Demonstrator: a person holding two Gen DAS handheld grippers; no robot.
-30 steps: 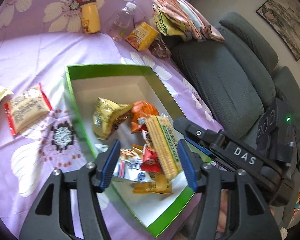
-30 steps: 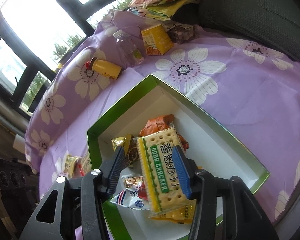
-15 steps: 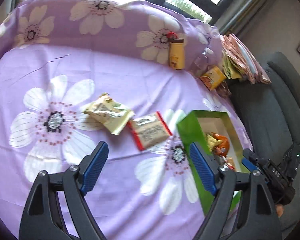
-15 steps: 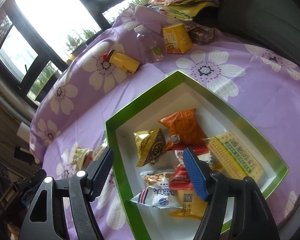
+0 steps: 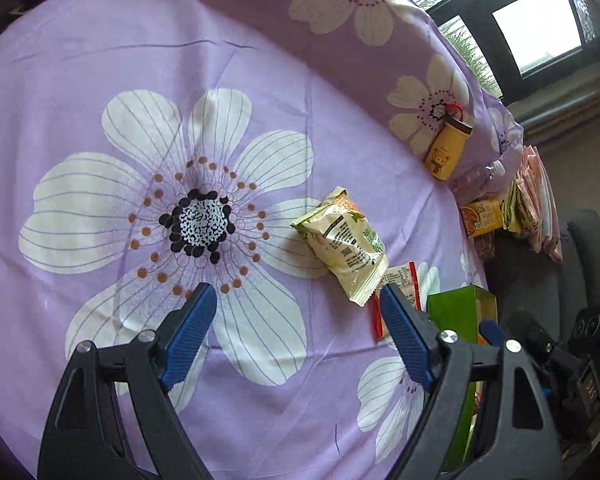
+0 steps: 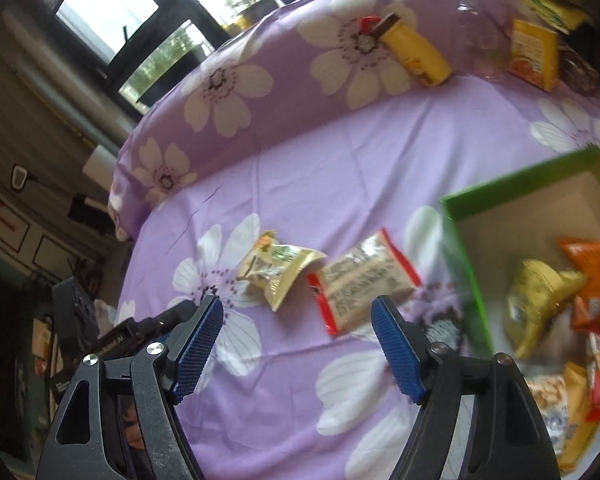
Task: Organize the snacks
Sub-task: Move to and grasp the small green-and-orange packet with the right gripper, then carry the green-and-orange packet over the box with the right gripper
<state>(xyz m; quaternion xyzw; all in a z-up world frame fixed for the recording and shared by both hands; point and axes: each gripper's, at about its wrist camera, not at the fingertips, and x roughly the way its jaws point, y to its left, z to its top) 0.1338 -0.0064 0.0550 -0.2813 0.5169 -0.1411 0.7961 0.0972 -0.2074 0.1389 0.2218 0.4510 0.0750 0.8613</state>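
Loose packets: two, a yellow packet (image 6: 278, 270) and a red-edged packet (image 6: 366, 282), side by side on the purple cloth (image 6: 320, 184), both long axes slanting toward the green box (image 6: 466, 272).
Left claw (image 5: 298, 338): spread wide, holding nothing.
Right claw (image 6: 296, 344): spread wide, holding nothing.

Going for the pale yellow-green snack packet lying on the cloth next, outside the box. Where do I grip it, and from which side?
Come straight down on the pale yellow-green packet, which lies flat and puffed on the purple cloth. Pinch across its narrower width at the middle. Avoid the flat crimped end nearest the red-edged packet; the two look almost touching there. The left gripper is open and nearest.
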